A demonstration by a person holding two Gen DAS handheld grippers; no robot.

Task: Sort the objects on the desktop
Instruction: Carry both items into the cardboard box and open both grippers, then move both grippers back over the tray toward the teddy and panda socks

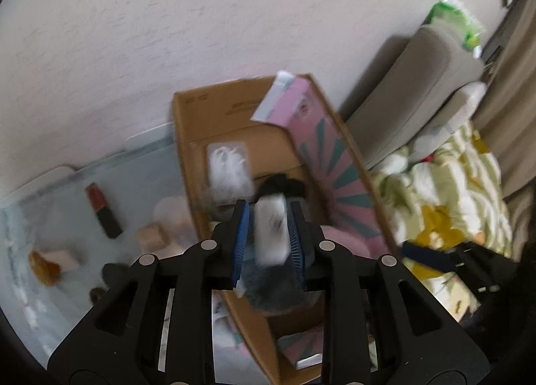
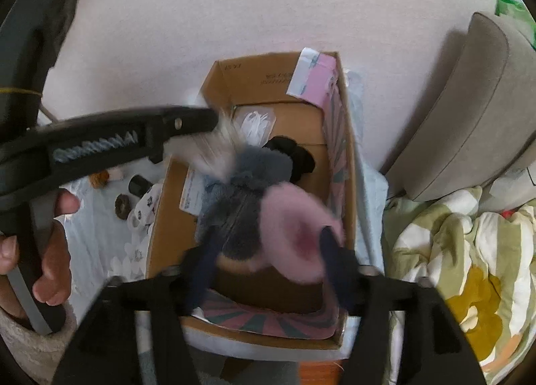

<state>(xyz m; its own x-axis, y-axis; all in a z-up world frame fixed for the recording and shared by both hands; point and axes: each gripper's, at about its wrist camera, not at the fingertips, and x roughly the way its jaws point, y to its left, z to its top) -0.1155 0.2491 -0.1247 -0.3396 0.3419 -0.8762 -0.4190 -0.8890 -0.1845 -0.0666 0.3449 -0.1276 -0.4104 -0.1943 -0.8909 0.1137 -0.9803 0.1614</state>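
left gripper (image 1: 268, 234) clamped on small white flat pack (image 1: 270, 234) over brown cardboard box (image 1: 187, 150) | right gripper (image 2: 268, 251) jaws parted, pink fluffy item (image 2: 294, 227) between, contact unclear

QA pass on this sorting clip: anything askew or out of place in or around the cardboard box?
Yes: a pink carton leans tilted against the cardboard box's wall, its end poking above the rim. A lipstick lies on its side outside on the table.

Left gripper (image 1: 268, 234), black with blue pads, angles steeply downward, jaws clamped narrowly on a small white block (image 1: 270, 233). Right gripper (image 2: 268, 251) tilts down likewise, jaws parted. A bare hand (image 2: 47, 251) grips the left handle.
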